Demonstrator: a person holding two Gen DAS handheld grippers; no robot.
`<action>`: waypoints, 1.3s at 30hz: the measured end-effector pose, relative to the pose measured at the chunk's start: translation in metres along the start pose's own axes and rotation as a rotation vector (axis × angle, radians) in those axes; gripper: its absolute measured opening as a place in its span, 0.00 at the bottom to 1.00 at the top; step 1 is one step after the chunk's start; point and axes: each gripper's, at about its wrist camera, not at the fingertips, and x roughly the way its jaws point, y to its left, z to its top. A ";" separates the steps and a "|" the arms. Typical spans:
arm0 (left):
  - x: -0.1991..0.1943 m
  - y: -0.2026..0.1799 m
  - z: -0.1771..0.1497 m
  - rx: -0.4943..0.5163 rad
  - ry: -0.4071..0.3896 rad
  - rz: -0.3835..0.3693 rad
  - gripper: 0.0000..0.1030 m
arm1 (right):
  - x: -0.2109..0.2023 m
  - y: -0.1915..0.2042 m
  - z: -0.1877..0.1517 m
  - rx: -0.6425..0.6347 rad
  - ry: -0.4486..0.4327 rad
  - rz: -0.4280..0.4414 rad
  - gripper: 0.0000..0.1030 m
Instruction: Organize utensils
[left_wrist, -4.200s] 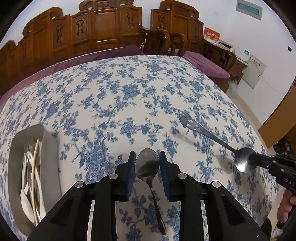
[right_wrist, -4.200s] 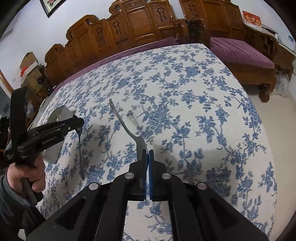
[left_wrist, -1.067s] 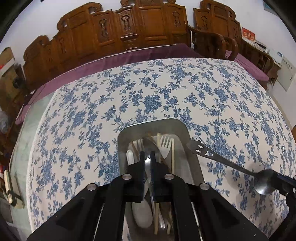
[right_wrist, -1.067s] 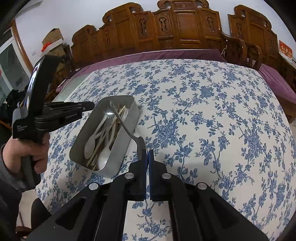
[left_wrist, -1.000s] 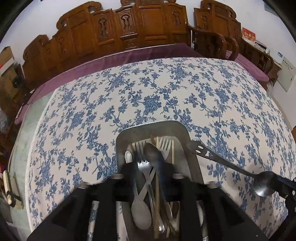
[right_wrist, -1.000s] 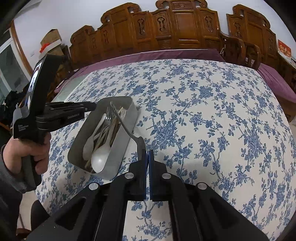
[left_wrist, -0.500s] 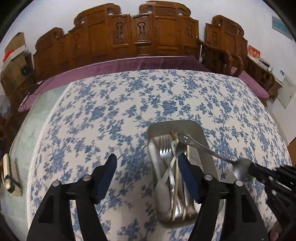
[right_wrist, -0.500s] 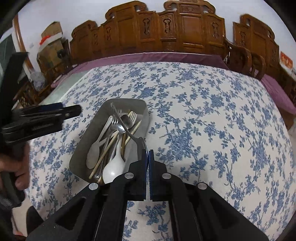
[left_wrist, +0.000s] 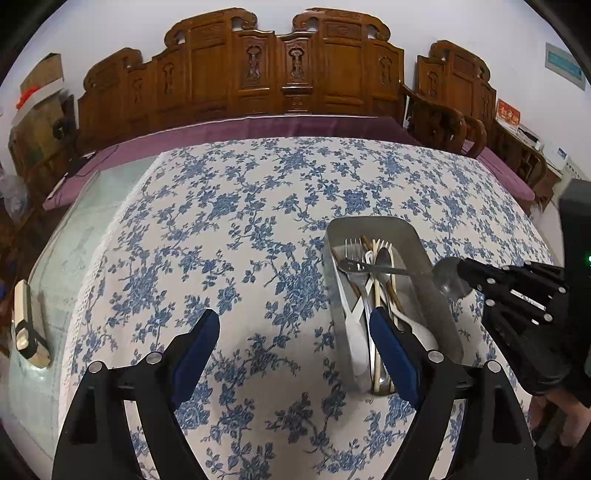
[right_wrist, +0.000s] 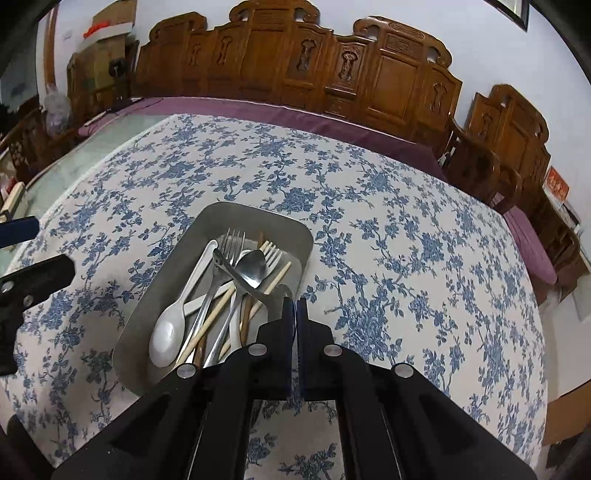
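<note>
**Right claw carries spoon over tray; left claw wide and empty**

Right claw: jaws together, clamped on the bowl of a metal spoon. The spoon's handle runs out from the pads toward 11 o'clock, its pierced end hanging above the utensils in the steel tray. In the left wrist view the same spoon lies crosswise over the tray, bowl at 3 o'clock in the right claw, handle tip at 9 o'clock.

Left claw: jaws have just been opening and stand far apart, nothing between them. Its right finger sits over the near end of the tray; the tray lies at about 1 o'clock from the claw's middle. Only floral cloth shows between the fingers.

Tray contents: a white spoon, metal forks, a metal spoon, pale chopsticks, loosely overlapped lengthwise.

The tray rests on the bench under a blue-flowered cloth. Carved wooden chairs stand at 12 o'clock beyond.
</note>
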 end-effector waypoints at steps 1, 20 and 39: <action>-0.001 0.001 -0.001 -0.001 0.000 -0.001 0.78 | 0.000 0.002 0.000 -0.004 -0.001 0.005 0.03; -0.034 -0.002 -0.018 -0.022 -0.035 0.006 0.83 | -0.046 0.001 -0.034 0.047 -0.056 0.388 0.46; -0.186 -0.101 -0.048 -0.003 -0.322 -0.010 0.92 | -0.256 -0.132 -0.115 0.235 -0.442 0.195 0.95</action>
